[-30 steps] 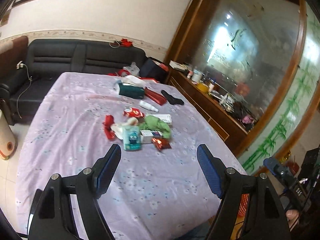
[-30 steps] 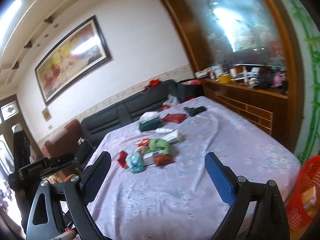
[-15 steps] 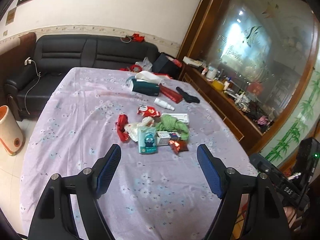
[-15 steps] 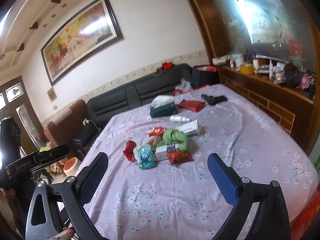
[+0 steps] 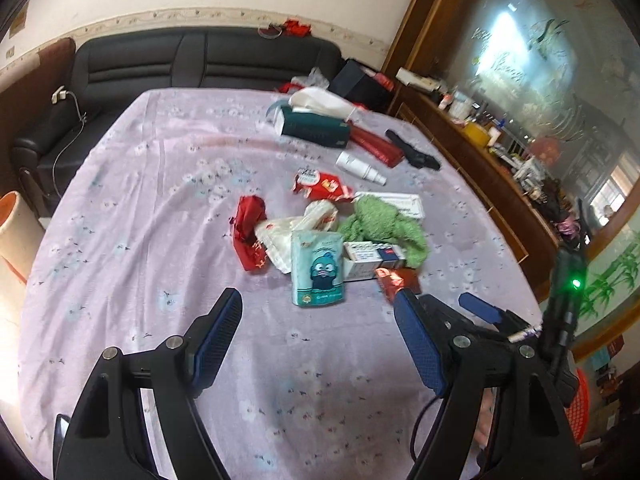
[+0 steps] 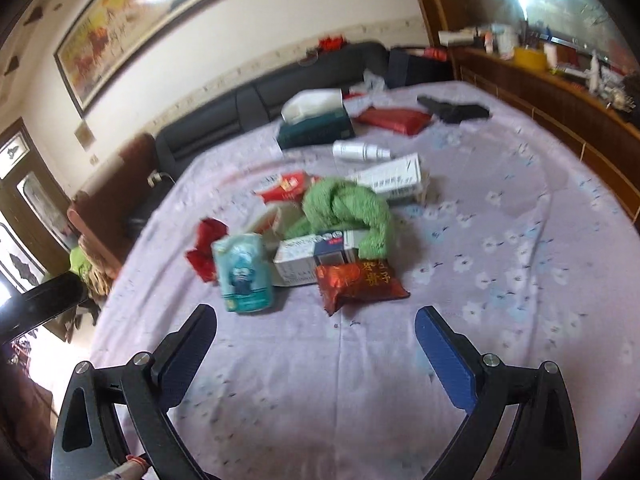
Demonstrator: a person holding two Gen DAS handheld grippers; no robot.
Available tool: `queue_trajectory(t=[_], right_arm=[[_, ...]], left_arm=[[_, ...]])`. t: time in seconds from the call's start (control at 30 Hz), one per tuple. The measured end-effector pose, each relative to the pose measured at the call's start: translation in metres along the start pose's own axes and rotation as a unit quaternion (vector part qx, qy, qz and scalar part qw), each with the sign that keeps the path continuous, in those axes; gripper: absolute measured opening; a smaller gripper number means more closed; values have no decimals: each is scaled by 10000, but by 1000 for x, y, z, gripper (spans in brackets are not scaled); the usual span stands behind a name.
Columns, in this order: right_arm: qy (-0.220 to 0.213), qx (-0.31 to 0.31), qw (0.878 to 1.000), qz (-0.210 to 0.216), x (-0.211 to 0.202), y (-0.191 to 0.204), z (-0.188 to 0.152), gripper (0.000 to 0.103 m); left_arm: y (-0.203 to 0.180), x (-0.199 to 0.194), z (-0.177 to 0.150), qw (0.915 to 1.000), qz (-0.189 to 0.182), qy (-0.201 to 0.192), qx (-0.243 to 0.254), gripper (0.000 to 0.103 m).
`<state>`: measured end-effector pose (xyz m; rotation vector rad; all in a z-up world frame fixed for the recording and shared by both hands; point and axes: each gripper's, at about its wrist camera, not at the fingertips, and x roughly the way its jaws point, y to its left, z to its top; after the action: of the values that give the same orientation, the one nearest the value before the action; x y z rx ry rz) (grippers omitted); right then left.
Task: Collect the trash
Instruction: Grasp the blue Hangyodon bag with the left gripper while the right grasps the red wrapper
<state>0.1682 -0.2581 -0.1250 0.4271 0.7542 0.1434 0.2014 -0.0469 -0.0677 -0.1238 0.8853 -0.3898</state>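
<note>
Both tongs are hanging released and empty above the near part of the surface (image 5: 120, 200), which is lying under a lilac flowered cloth. The left tongs (image 5: 318, 328) are pointing at the teal tissue pack (image 5: 318, 272); the right tongs (image 6: 316, 340) are pointing at the red snack bag (image 6: 358, 282), just short of it.

The trash is sitting in one heap near the middle: red wrapper (image 5: 249, 232), white bag (image 5: 280, 238), tissue pack, small box (image 6: 316, 256), snack bag and a second red packet (image 5: 320, 184), all touching or overlapping. A green cloth (image 6: 344, 208) is lying across the box and against a longer white box (image 6: 394, 178).

The likely trouble is in that overlap. Closing on the snack bag may drag the small box with it, or the crinkly foil may slip out of the tongs. The cloth is probably no trash, yet it is resting on pieces that are, so pulling those may tow it along. With both tongs aiming at neighbouring items, they may knock together. The spray bottle (image 5: 360, 167) beyond could roll if the cloth cover gets tugged.
</note>
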Motion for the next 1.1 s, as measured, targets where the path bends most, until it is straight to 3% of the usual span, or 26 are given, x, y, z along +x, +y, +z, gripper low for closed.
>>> queue_trajectory(t=[0.17, 0.4, 0.53, 0.77, 0.8, 0.87, 0.9, 1.03, 1.1], right_arm=[[379, 118, 9991, -159, 45, -18, 8, 99], [608, 262, 9977, -172, 86, -30, 12, 83], [501, 86, 9981, -359, 85, -27, 10, 66], [344, 418, 9984, -185, 55, -45, 0, 58], [284, 474, 9983, -171, 47, -47, -3, 58], [177, 505, 9985, -120, 31, -48, -7, 58], [115, 520, 9985, -133, 24, -48, -10, 58], [-46, 518, 9986, -106, 0, -46, -18, 58], [-125, 510, 9986, -92, -11, -44, -21, 58]], left_arm=[[2, 24, 3, 9998, 105, 195, -10, 77], [0, 66, 6, 9987, 192, 474, -80, 77], [-4, 94, 7, 9977, 242, 628, -87, 77], [-14, 147, 1, 9950, 552, 824, 68, 76], [-14, 153, 0, 9941, 687, 836, 119, 75], [-12, 153, -1, 9926, 860, 842, 150, 54], [-11, 150, -1, 9934, 805, 810, 117, 50], [-8, 136, -5, 9933, 777, 854, 68, 41], [-6, 115, -11, 9948, 571, 837, -8, 41]])
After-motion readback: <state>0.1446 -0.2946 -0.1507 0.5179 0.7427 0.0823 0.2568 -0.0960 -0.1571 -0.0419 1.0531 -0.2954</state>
